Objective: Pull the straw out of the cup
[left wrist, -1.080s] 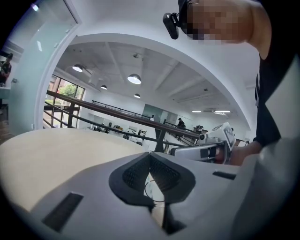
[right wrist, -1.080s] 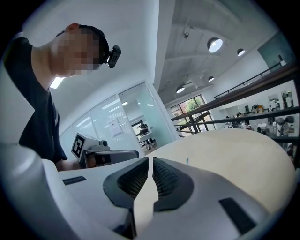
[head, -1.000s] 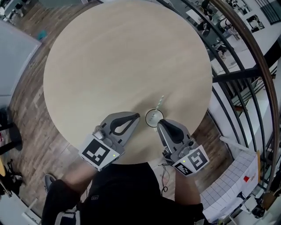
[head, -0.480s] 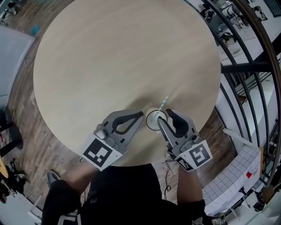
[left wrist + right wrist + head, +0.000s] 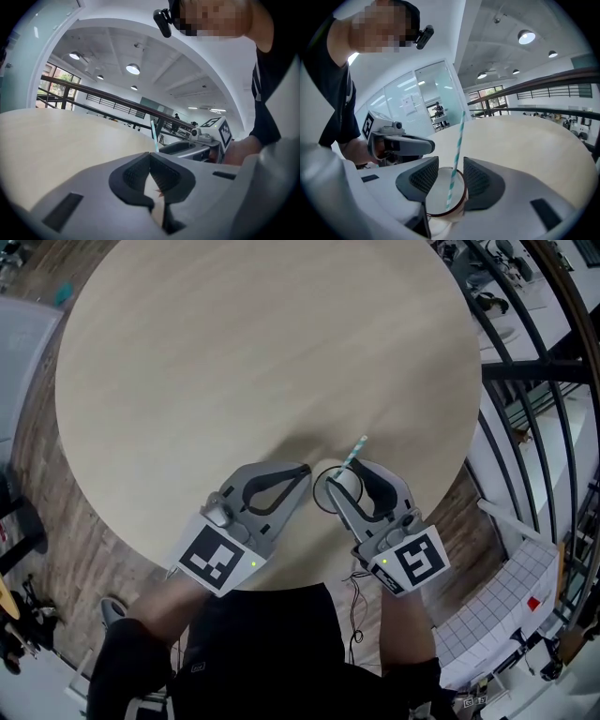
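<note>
Right gripper (image 5: pixel 445 180) jaws are opening around the paper cup (image 5: pixel 436 201), probably not touching yet. Left gripper (image 5: pixel 150 161), jaws pressed together and empty, should be going for the striped straw (image 5: pixel 456 161) once the cup's steadied.

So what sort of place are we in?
Likely an open office or lab building's upper level: a round table beside a curved railing, glass-walled rooms behind, recessed ceiling lights.
</note>
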